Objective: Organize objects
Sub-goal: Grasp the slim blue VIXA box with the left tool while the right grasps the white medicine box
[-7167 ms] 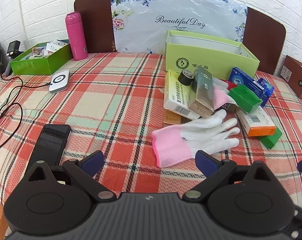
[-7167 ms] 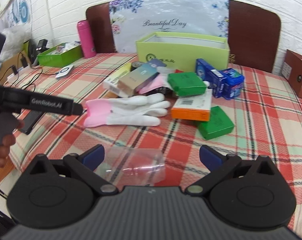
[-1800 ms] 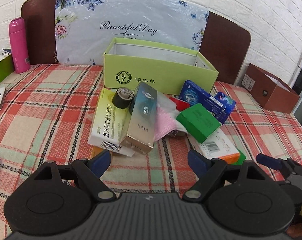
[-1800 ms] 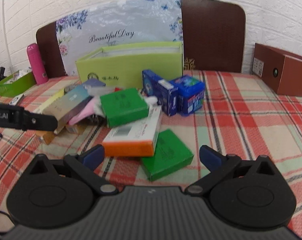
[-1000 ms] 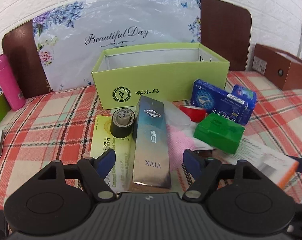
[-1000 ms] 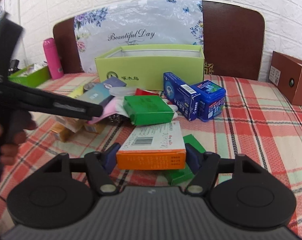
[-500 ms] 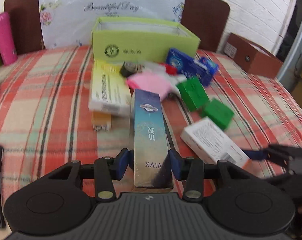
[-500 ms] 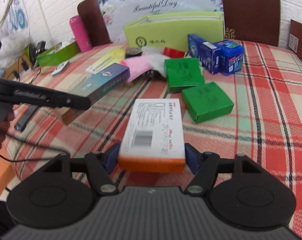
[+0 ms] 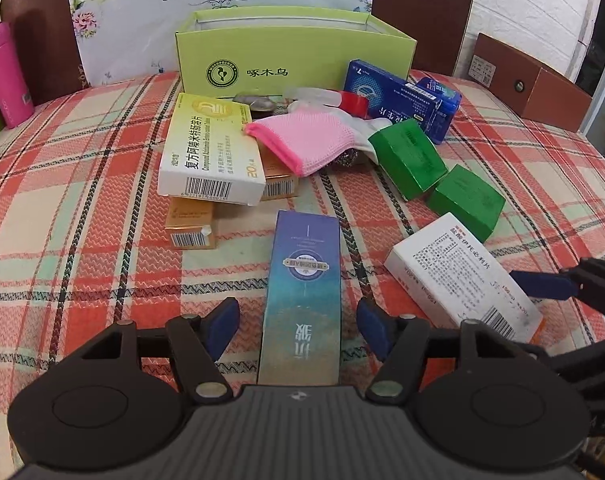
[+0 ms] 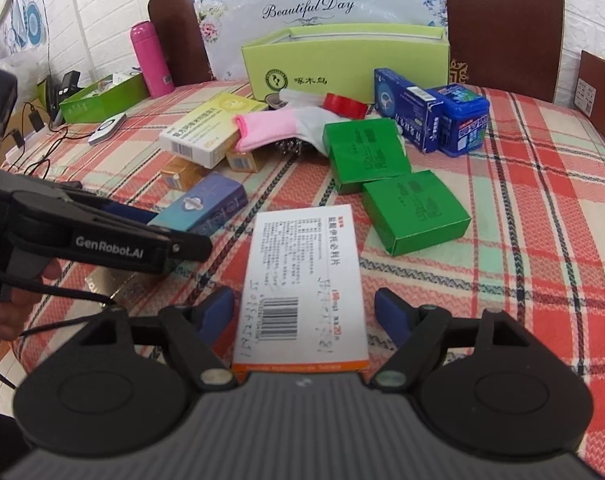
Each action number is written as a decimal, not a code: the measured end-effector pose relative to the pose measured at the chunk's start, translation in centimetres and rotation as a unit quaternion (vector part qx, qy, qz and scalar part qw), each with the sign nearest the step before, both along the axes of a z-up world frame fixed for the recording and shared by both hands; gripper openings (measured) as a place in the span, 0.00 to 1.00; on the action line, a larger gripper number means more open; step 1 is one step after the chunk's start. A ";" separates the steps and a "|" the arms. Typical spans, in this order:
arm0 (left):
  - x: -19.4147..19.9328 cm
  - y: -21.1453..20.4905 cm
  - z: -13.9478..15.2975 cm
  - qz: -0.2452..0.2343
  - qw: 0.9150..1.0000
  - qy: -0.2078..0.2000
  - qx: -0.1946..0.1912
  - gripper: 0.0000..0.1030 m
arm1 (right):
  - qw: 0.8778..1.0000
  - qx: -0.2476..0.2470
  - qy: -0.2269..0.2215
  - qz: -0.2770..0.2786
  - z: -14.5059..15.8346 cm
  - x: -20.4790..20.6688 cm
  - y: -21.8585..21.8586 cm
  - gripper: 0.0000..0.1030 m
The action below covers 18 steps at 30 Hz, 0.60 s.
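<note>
1. Tools first: your left tool [image 9: 296,326] stands with its blue pads clear on both sides of the tall blue-teal box [image 9: 304,300], which lies flat on the plaid worktop [image 9: 82,216] between them. Its jaws have just been opening; half a second ago they were pinching that box.
2. Your right tool [image 10: 304,314] straddles the white box with the orange end [image 10: 302,284] the same way, with gaps at both pads. Its jaws have also just been opening.
3. Only the right wrist view shows your hand [image 10: 6,312] on the left tool's handle, and the green tray [image 10: 102,98] at far left.
4. Only the left wrist view shows the brown box [image 9: 530,80] in full, at far right.
5. Further out lie two green boxes [image 9: 408,158], a pink and white glove [image 9: 306,142] and a yellow-and-white carton [image 9: 210,152].
6. At the back, the open lime-green box [image 9: 294,60] stands, with a pink bottle [image 9: 6,76] to its left.
</note>
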<state>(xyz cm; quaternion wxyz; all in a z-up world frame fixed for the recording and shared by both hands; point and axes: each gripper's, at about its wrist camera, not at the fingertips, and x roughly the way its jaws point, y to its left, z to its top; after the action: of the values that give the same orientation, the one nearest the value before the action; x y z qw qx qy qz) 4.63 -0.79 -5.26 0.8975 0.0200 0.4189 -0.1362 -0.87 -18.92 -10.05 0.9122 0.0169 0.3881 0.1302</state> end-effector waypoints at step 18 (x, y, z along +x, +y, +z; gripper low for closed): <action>-0.5 -0.5 0.0 -0.005 1.000 0.007 0.002 0.66 | 1.000 -0.017 0.003 -0.015 -0.6 0.8 0.5 0.75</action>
<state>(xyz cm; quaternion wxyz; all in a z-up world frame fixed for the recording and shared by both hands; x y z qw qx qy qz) 4.08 -1.28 -5.29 0.8938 0.0228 0.4255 -0.1396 -0.07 -18.40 -10.66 0.9131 0.0079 0.3927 0.1097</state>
